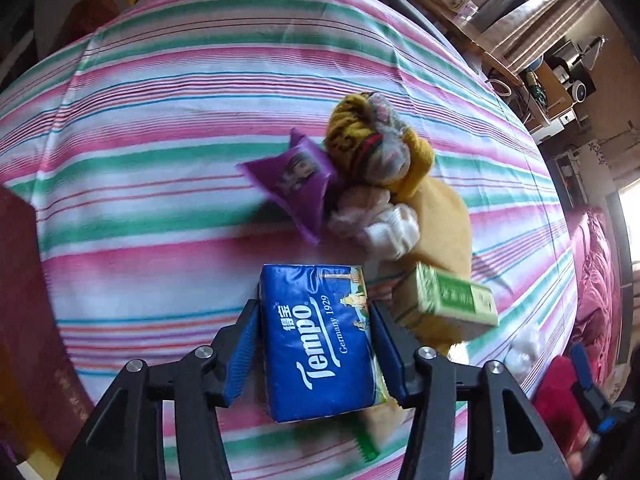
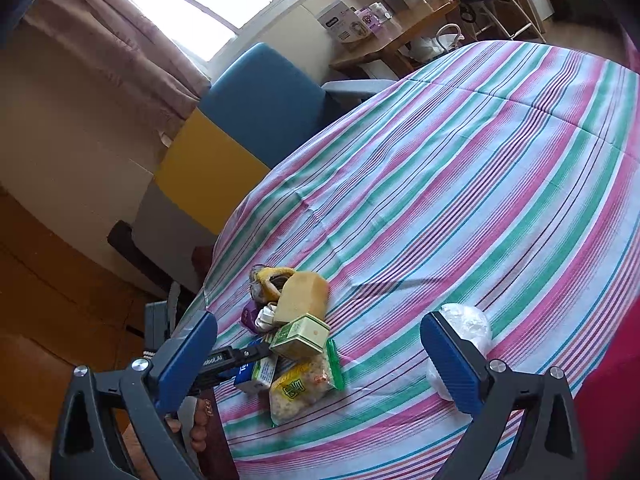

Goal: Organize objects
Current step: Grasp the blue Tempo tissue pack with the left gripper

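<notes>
Striped cloth (image 2: pixel 460 184) covers the table, pink/green/white, window and curtains behind. Nearest in my left wrist view: left gripper (image 1: pixel 316 344) has the blue Tempo tissue pack (image 1: pixel 320 340) between its blue pads, both pads against the pack's sides, pack off the cloth. Below it a snack bag (image 2: pixel 304 388) with a green edge lies flat on the cloth. Just past the pack, a green-and-cream box (image 1: pixel 444 300) sits tilted on the pile. Beyond that a yellow sponge block (image 2: pixel 304 292), white socks (image 1: pixel 388 232), a purple sachet (image 1: pixel 296 180), then a yellow patterned knit bundle (image 1: pixel 360 132), all touching in one heap near the table's edge by the blue-and-yellow chair (image 2: pixel 256 120). Right gripper (image 2: pixel 320 364) spread wide, nothing between the pads. White crumpled plastic bag (image 2: pixel 468 328) sits just behind its right pad, apart from the heap.
</notes>
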The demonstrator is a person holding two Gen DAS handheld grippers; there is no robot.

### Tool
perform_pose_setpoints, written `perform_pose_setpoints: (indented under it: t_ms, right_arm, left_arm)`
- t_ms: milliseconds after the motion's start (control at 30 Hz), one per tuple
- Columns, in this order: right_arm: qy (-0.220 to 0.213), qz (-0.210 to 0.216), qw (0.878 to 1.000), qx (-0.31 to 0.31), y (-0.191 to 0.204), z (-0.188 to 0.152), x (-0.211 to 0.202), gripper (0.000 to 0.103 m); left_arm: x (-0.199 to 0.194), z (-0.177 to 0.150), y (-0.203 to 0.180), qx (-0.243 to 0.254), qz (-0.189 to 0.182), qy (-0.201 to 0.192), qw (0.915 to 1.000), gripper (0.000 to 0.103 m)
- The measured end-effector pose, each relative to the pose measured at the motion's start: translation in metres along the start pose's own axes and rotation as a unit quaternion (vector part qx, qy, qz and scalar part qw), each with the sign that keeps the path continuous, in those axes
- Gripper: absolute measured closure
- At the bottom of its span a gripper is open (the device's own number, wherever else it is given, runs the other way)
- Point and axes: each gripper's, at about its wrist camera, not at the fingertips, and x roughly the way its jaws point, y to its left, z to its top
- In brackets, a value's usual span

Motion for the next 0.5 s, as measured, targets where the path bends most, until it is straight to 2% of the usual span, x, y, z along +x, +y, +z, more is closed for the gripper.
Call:
perform_pose_setpoints:
  t_ms: [200, 333, 500]
  right_arm:
    - [0.001, -0.007, 1.000, 0.006, -0.002, 0.001, 0.001, 0.001]
    - [0.002, -0.014, 1.000, 0.013, -0.005, 0.001, 0.002, 0.001]
    - [-0.001, -0.026, 0.999, 0.021, -0.008, 0.001, 0.001, 0.001]
  left_arm:
    - [-0.018, -0.042, 0.003, 0.032, 0.012, -0.024, 0.9991, 0.049]
    - [-0.033, -0.076, -0.010, 0.081, 0.019, -0.047, 0.9954, 0.049]
    - [-0.034, -0.122, -0.034, 0.150, 0.023, -0.052, 0.9871, 0.049]
